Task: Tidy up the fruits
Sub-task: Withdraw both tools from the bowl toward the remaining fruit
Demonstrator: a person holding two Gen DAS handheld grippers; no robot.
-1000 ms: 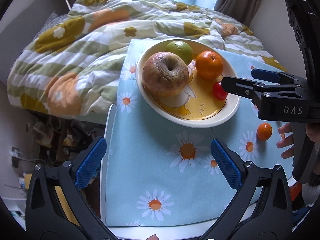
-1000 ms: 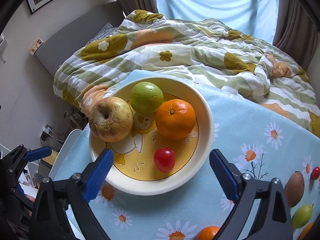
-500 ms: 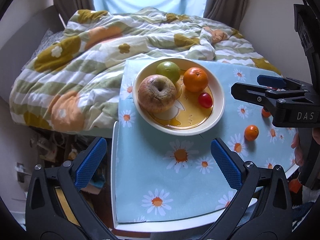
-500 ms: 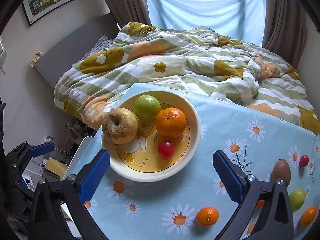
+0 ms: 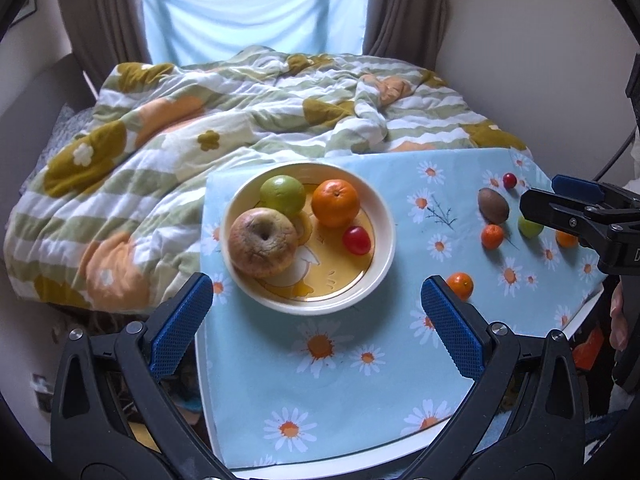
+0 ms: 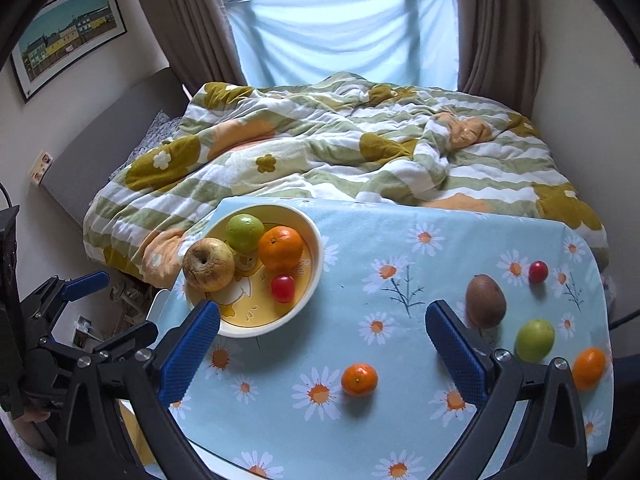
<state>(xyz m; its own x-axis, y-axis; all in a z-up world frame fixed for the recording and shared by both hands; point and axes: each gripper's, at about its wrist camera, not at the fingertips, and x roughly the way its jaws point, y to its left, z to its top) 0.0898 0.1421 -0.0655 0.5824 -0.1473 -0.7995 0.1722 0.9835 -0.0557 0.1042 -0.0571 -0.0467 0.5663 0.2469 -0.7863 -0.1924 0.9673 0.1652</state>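
A cream bowl (image 5: 384, 240) (image 6: 316, 256) on the table's left holds a wrinkled apple (image 5: 262, 242), a green fruit (image 5: 282, 194), an orange (image 5: 335, 203) and a red cherry tomato (image 5: 356, 240). Loose on the cloth lie a small tangerine (image 6: 359, 379) (image 5: 460, 285), a brown kiwi (image 6: 485, 300), a green fruit (image 6: 534, 340), an orange fruit (image 6: 588, 368) and a red tomato (image 6: 538, 271). My left gripper (image 5: 316, 328) is open and empty, in front of the bowl. My right gripper (image 6: 322, 354) is open and empty, above the cloth's middle.
The table has a light blue daisy cloth (image 6: 400, 280). A bed with a striped flowered quilt (image 6: 320, 152) lies right behind it. Floor clutter sits left of the table (image 6: 120, 296). Curtains and a window stand at the back.
Both grippers have pulled back and up from the bowl. The bowl looks smaller and more of the table and loose fruits on the right has come into view.
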